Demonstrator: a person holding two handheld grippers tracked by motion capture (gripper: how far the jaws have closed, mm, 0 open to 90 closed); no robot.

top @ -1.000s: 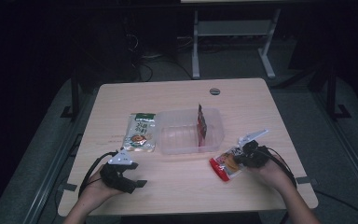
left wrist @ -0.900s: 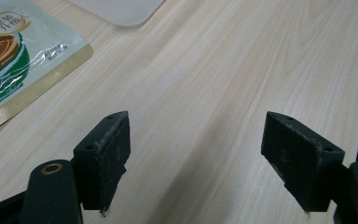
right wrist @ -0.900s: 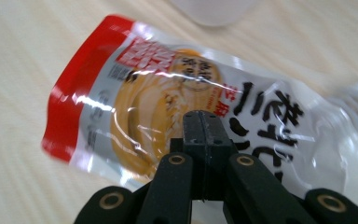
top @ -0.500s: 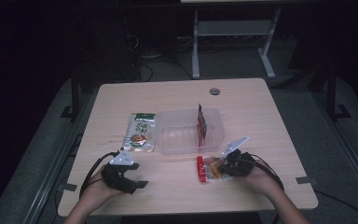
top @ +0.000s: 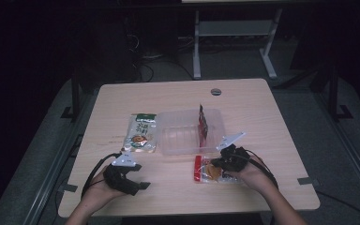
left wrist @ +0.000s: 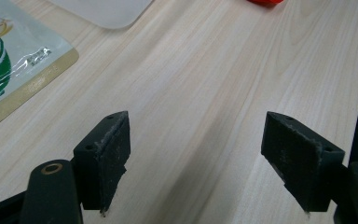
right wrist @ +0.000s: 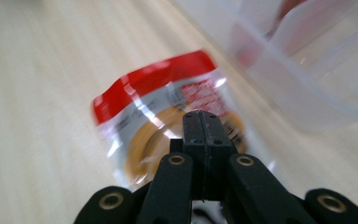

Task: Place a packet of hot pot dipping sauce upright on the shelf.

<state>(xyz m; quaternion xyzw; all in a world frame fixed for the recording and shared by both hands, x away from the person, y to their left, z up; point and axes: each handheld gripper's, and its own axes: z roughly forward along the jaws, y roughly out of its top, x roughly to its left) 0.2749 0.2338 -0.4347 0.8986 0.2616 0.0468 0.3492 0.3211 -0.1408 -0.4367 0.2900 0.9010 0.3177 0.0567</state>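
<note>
While the left gripper (top: 138, 180) jaws gape empty, the right gripper (right wrist: 204, 122) jaws clamp a clear red-topped snack packet (right wrist: 163, 112).

1. Setting: a lab or test room, dim apart from the work area.
2. Light wooden table (top: 243, 98) on grey carpet (top: 328, 140), cable port (top: 215, 91) near its far edge.
3. Behind it: white metal stand (top: 234, 35), loose cables (top: 147, 70) on the floor.
</note>
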